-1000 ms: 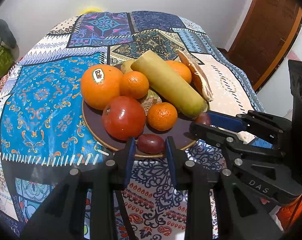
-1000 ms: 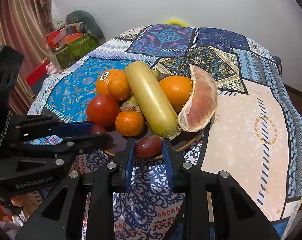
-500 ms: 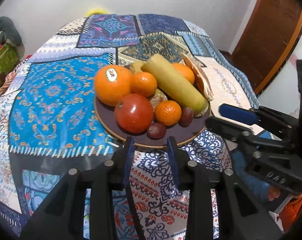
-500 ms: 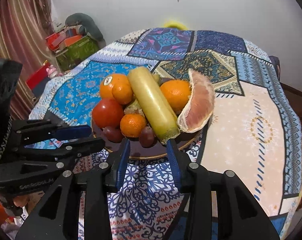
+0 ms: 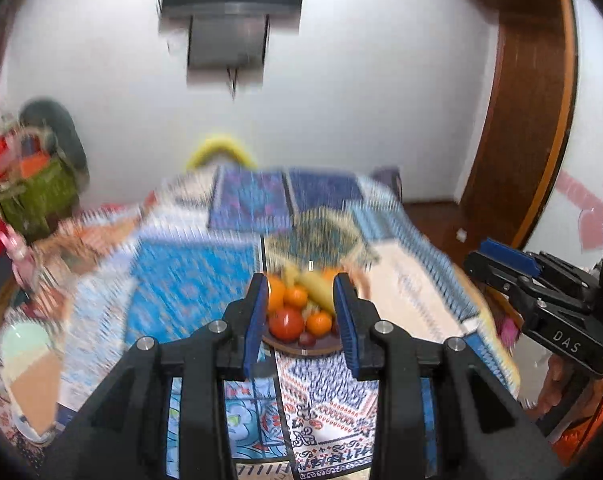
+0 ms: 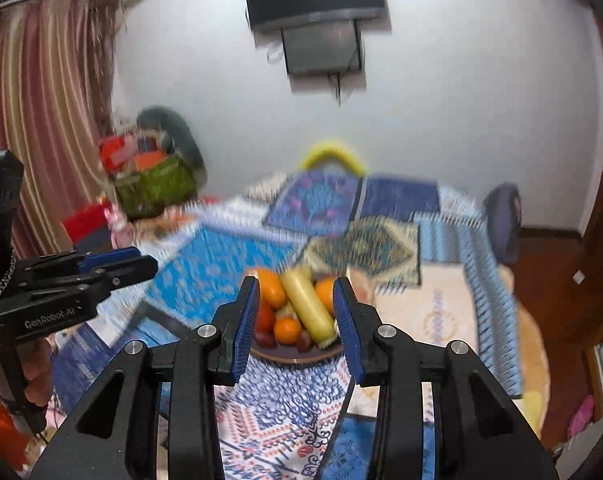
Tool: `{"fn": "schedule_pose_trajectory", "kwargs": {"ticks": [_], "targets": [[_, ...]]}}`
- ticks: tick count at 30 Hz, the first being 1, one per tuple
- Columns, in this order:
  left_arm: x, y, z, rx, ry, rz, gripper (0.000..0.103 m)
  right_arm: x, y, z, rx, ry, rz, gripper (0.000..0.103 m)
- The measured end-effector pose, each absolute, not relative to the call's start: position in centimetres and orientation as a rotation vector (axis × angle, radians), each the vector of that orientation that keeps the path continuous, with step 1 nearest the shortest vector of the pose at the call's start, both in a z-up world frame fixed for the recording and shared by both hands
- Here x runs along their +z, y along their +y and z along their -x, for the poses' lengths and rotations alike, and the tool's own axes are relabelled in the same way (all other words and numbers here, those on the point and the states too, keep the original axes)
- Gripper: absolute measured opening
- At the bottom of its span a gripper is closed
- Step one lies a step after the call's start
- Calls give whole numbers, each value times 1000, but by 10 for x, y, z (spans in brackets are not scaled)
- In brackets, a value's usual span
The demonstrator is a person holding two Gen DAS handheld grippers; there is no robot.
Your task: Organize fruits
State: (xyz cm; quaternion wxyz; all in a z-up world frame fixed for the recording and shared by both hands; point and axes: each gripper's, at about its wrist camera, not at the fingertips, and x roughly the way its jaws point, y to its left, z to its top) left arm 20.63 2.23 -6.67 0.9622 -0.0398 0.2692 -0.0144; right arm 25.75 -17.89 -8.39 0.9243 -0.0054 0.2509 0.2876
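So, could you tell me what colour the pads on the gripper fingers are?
Blue, ribbed pads on black fingers; clearest in the right wrist view.

My left gripper (image 5: 301,322) and right gripper (image 6: 295,326) hang side by side before the plate (image 5: 297,346) of fruit on the table (image 5: 189,280).

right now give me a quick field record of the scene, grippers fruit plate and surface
left hand-held gripper: open, empty, short of the plate
right hand-held gripper: open, empty, short of the plate
plate: dark, on the patterned cloth
fruit on plate: long yellow-green fruit, tomato, oranges, small dark fruits
fruit off plate: none visible
image quality: motion-blurred
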Motion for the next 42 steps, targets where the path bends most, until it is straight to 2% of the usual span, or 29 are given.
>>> {"fn": "schedule_pose_trajectory", "kwargs": {"ticks": [7,9,11,13,15,17,20,23,26,42], "targets": [[11,7,-120,6,284,15,35,-14,-203,-186,548,290,-17,35],[22,3,-103,12,239,5,41,0,-209,-169,545,244,-39,35],[31,-1,-88,20,201,2,60,10,-213,-156,551,213,-57,35],[38,-3,-72,26,164,4,71,17,-215,-141,550,183,-68,37],[42,-7,-62,28,140,-3,72,20,-216,-131,549,158,-74,58],[44,-10,-55,34,125,-18,84,24,-216,-119,527,118,-76,70],[46,-13,-46,36,96,-17,97,26,-212,-109,503,76,-59,80],[46,-13,-40,44,80,-10,103,28,-211,-101,486,44,-63,92],[45,-13,-37,51,79,-6,103,28,-212,-96,464,23,-69,103],[38,-17,-30,48,90,-12,103,23,-209,-80,424,17,-39,103]]}}
